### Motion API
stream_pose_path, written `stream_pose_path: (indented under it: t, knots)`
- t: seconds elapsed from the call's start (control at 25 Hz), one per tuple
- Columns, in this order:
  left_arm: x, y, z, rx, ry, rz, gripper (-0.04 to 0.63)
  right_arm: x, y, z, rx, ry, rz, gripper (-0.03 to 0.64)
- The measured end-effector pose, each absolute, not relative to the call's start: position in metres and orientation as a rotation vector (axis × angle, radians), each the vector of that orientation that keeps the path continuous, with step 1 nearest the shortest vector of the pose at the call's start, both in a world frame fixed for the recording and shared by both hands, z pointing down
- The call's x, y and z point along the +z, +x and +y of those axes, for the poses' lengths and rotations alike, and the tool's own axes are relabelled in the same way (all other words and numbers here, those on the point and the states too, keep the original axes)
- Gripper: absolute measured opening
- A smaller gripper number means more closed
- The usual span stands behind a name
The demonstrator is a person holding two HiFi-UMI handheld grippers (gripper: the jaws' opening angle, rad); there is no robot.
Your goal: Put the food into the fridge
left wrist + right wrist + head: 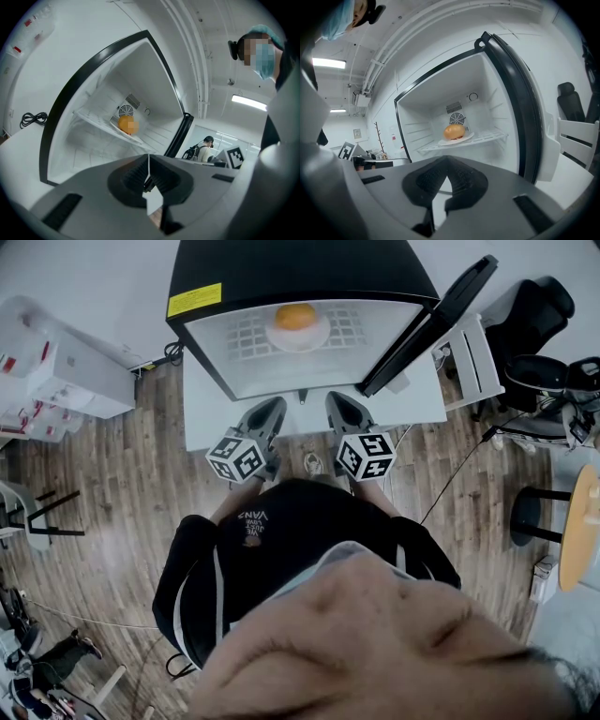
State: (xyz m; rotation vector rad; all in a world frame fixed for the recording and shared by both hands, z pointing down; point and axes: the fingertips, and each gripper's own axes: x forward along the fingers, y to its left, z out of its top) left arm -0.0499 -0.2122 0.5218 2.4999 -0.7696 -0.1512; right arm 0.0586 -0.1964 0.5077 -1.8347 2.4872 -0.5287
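Food (pixel 454 131) dome-up, broadside level, on plate (pixel 470 136)

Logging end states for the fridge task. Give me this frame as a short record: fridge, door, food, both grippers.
fridge: on the white table
door: open
food: orange-brown, round, on the plate on the wire shelf inside
left gripper: shut, empty, outside the fridge
right gripper: shut, empty, outside the fridge
task: food in; door not yet closed

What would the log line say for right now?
food: on plate, fridge shelf | door: open | left gripper: shut, empty | right gripper: shut, empty
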Motion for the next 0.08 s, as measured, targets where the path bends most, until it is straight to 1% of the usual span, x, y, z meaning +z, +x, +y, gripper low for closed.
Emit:
stream_pose_path:
  t: [0.08]
  knots:
    - [0.5221,-0.0492,-0.2131,-0.152,2.499,-0.768,0.021,0.5078,0.0592,-0.1974,-0.529,-1.833,2.487,0.012]
